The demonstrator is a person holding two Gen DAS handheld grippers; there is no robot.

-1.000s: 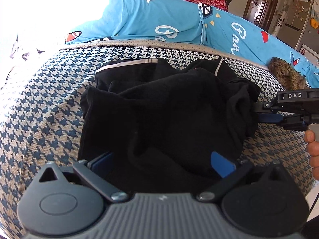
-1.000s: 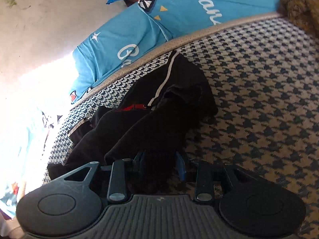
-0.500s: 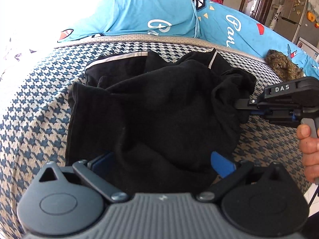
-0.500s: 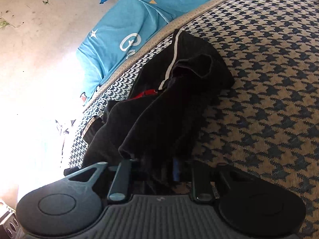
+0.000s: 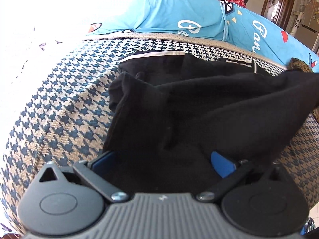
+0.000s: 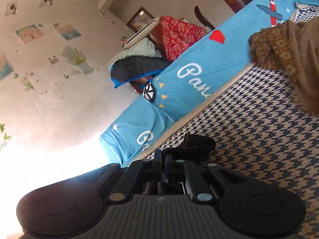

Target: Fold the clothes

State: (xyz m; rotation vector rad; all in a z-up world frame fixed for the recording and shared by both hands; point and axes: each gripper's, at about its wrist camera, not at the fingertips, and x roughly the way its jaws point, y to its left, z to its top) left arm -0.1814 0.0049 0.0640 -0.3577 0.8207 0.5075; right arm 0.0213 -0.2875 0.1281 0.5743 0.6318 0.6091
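Observation:
A black garment [image 5: 199, 107] with a white-striped edge lies crumpled on the blue-and-beige houndstooth surface [image 5: 59, 115]. Its right side is pulled up into a raised fold [image 5: 295, 87]. My left gripper [image 5: 161, 161] is open at the garment's near edge, blue pads [image 5: 221, 165] wide apart and black cloth bunched between them. In the right wrist view my right gripper [image 6: 163, 165] is shut on the black garment, and a tuft of it [image 6: 195, 145] sticks out past the fingers. The gripper is tilted up above the houndstooth surface [image 6: 249, 139].
A blue sheet with white lettering [image 5: 179, 18] [image 6: 179, 91] runs along the far edge of the surface. A brown patterned cloth [image 6: 283, 53] [image 5: 299, 65] lies at the far right. Red floral fabric [image 6: 179, 33] and a doorway [image 5: 279, 2] are behind.
My right gripper has lifted the garment's right edge off the surface, and its camera has swung up toward the wall. It has left the left wrist view. My left gripper stays open on the near edge.

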